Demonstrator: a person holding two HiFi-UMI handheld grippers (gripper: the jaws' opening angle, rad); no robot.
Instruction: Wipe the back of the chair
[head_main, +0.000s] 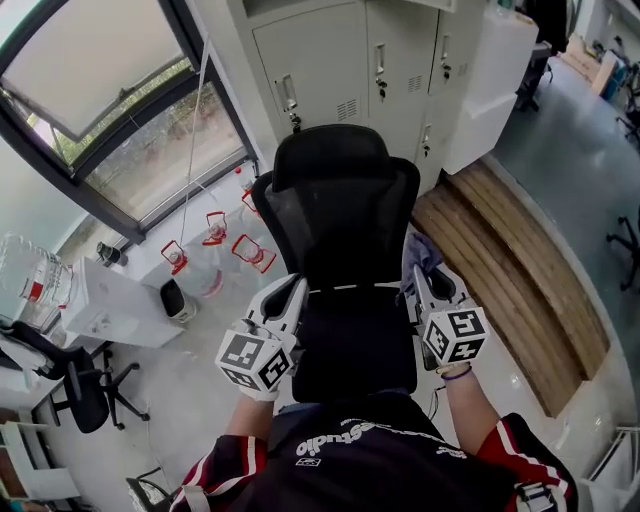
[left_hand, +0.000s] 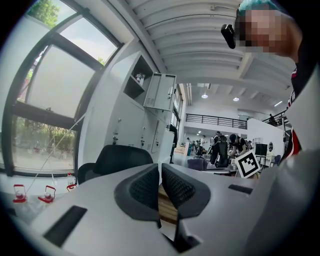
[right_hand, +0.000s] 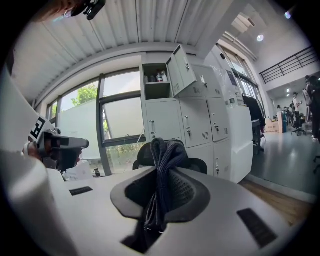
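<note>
A black mesh office chair (head_main: 345, 225) stands in front of me, its back and headrest facing away toward the lockers. In the left gripper view the chair's headrest (left_hand: 122, 157) shows beyond the jaws. My left gripper (head_main: 290, 292) is at the left side of the chair's back, shut with nothing between its pads. My right gripper (head_main: 418, 285) is at the back's right side, shut on a dark blue-grey cloth (head_main: 420, 255). The cloth (right_hand: 162, 182) bunches up out of the right gripper (right_hand: 161, 192) jaws, and the chair (right_hand: 192, 164) sits behind it.
Grey metal lockers (head_main: 350, 55) stand close behind the chair. A wooden platform (head_main: 520, 270) runs along the right. Water jugs with red handles (head_main: 215, 245) sit on the floor by the window on the left. A white box (head_main: 115, 305) and another black chair (head_main: 85, 385) are at left.
</note>
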